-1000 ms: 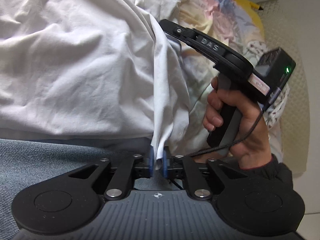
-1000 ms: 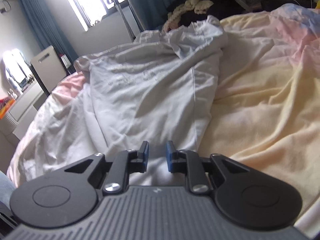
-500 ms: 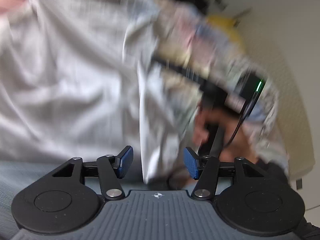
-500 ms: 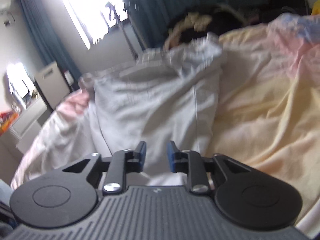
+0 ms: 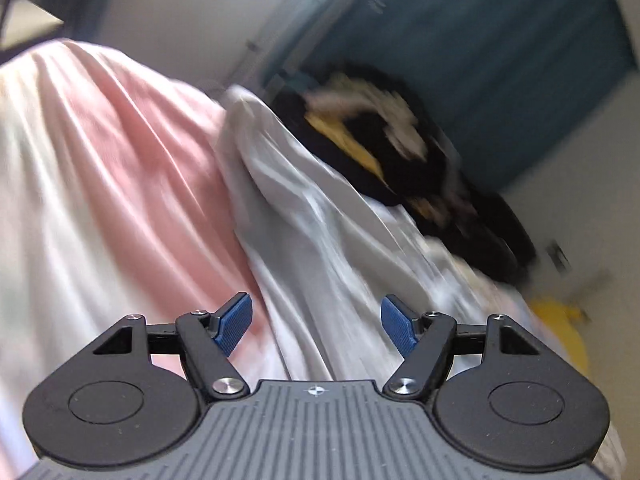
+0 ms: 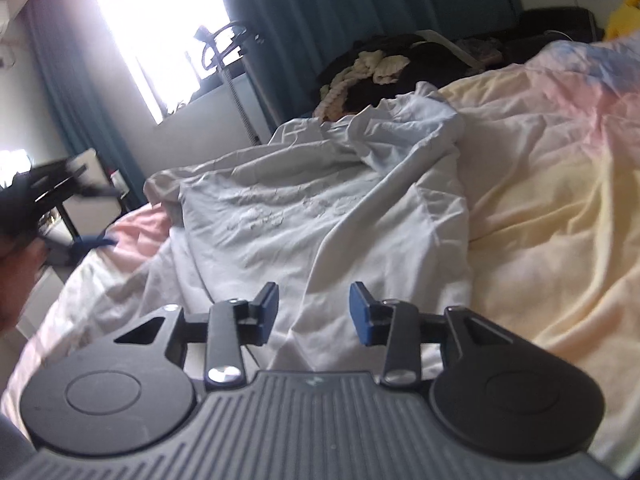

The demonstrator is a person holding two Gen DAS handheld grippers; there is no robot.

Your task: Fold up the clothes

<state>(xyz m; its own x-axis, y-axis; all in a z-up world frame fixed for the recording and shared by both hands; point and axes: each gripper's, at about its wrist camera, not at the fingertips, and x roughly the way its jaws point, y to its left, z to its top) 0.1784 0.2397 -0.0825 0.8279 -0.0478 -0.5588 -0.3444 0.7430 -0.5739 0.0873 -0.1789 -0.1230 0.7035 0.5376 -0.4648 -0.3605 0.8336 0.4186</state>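
My left gripper [image 5: 316, 326] has its jaws released and still widening, nothing pinched between them; its view is badly smeared. My right gripper [image 6: 313, 314] is also spreading its jaws, holding nothing. The white garment [image 6: 320, 208] lies crumpled across the centre of the right view on the bed [image 6: 552, 184], spreading away from the jaws toward a dark clothes pile [image 6: 400, 68] at upper centre.

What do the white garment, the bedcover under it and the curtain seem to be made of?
White garment: thin woven cloth, likely cotton, matte; it shows fine sharp creases. Bedcover: soft matte fabric in pale yellow and pink, with broad rumpled folds. Curtain: heavier teal cloth, probably; it hangs in long straight pleats.
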